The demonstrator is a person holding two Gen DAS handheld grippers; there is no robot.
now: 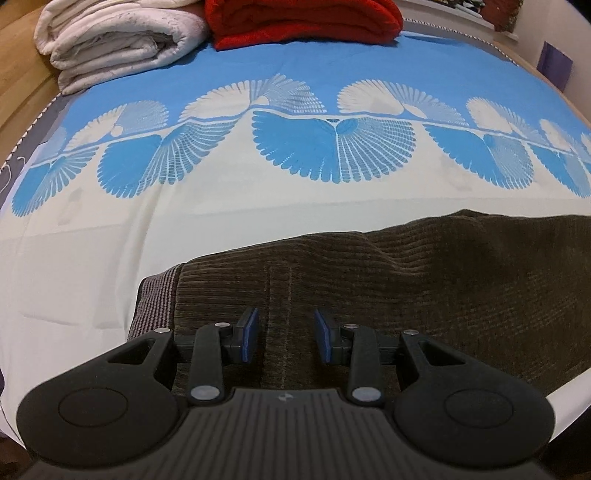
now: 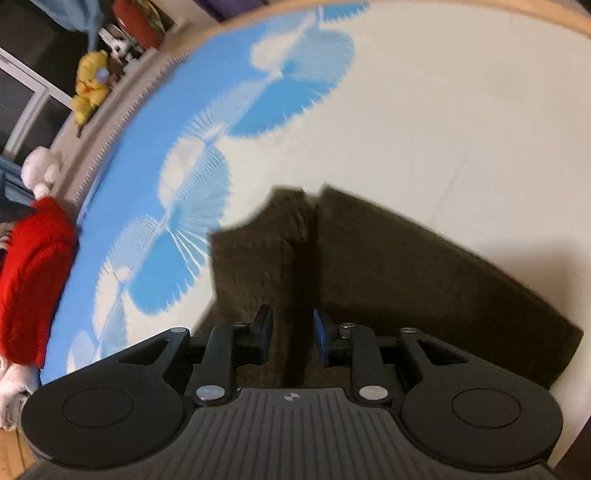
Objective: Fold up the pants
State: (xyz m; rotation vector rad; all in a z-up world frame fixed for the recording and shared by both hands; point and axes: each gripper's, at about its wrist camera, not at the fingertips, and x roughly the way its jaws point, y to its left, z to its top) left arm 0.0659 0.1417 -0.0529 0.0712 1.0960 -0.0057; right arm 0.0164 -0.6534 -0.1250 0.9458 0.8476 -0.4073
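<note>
Dark olive-brown corduroy pants (image 1: 424,273) lie on a bed with a blue and white patterned sheet (image 1: 184,229). In the left wrist view a grey ribbed band (image 1: 155,306) edges the pants at the left. My left gripper (image 1: 286,334) is open, hovering over the pants near that edge, with fabric showing between its blue pads (image 1: 252,332). In the right wrist view the pants (image 2: 406,273) lie partly folded with a dark crease down the middle. My right gripper (image 2: 291,334) is open over that crease, nothing held. That view is motion-blurred.
A folded white quilt (image 1: 118,40) and a folded red blanket (image 1: 306,22) sit at the far end of the bed. The red blanket (image 2: 33,277) shows at left in the right wrist view, with a yellow soft toy (image 2: 90,85) on a ledge beyond the bed edge.
</note>
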